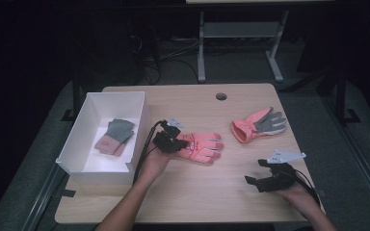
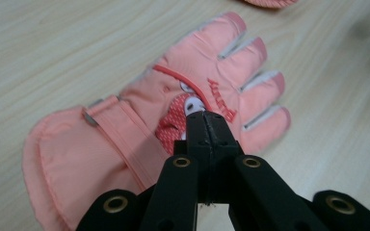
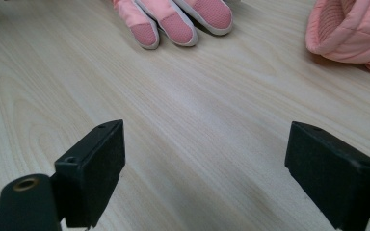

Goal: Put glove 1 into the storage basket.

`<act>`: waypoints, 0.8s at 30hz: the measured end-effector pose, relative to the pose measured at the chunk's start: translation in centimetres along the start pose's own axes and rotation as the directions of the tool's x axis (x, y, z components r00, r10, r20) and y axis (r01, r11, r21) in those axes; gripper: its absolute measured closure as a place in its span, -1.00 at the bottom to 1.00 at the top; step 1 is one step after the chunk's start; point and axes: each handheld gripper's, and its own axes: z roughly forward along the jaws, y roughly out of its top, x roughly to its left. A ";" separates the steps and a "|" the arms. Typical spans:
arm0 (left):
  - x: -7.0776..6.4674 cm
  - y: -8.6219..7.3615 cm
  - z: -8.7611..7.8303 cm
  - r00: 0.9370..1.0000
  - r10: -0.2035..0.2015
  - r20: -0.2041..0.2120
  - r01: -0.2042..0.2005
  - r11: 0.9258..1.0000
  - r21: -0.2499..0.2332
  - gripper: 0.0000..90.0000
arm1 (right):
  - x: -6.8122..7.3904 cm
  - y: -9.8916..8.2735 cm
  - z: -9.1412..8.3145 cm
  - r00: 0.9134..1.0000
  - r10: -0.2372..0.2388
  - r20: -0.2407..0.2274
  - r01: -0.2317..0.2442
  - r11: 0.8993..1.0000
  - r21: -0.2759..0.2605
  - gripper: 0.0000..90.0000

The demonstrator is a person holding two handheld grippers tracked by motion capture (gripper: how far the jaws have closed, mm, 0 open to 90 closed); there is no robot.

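The pink glove (image 2: 173, 101) lies flat, back up, near the middle of the tabletop (image 1: 188, 192), its cuff toward the white box (image 1: 77, 144) and its fingertips pointing toward the second pink glove (image 1: 257, 124), which rests well apart on the far right with its grey palm up. The left gripper (image 2: 206, 115) is down on the back of the near glove, its black fingers pressed together over the printed patch; they appear to pinch a fold of the fabric, though the cloth between them is hard to make out. The glove has not left the tabletop.

The box stands at the left edge and already holds a grey-and-pink glove (image 1: 115, 134). Judging from that, the work looks like packing gloves away: one item is in, one is being gripped, and one is untouched.

The right gripper (image 1: 265, 179) hovers low over bare wood at the near right, its fingers (image 3: 94, 168) spread wide and holding nothing.
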 end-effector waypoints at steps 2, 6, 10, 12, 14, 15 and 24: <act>0.2 0.4 0.2 1.000 -0.011 -0.010 0.011 1.000 -0.008 1.00 | -0.1 0.0 0.0 1.000 -0.004 0.000 0.004 1.000 -0.001 -0.69; 0.8 1.0 0.7 0.999 -0.019 -0.032 0.019 1.000 -0.016 1.00 | -0.1 0.0 0.0 1.000 0.000 -0.002 0.000 1.000 0.000 -0.69; 0.8 0.8 1.0 1.000 -0.016 -0.027 0.015 1.000 -0.005 1.00 | -0.1 0.1 0.0 1.000 0.005 0.000 -0.005 1.000 -0.003 -0.69; 0.7 0.7 1.1 0.999 -0.024 -0.021 0.024 1.000 -0.005 1.00 | -0.1 0.2 0.0 1.000 0.006 0.000 -0.006 1.000 -0.003 -0.69; 0.8 0.5 1.0 1.000 -0.020 -0.018 0.020 1.000 -0.007 0.99 | -0.3 0.3 0.2 1.000 0.001 0.005 -0.001 1.000 -0.003 -0.69; 0.8 0.4 0.9 1.000 -0.025 -0.011 0.025 1.000 -0.005 0.99 | -0.3 0.4 0.2 1.000 0.005 0.004 -0.005 1.000 0.000 -0.69; 0.5 -0.1 0.7 1.000 -0.012 0.004 0.012 1.000 0.006 0.51 | -0.9 1.7 0.7 0.999 0.018 0.045 -0.018 1.000 -0.012 -0.70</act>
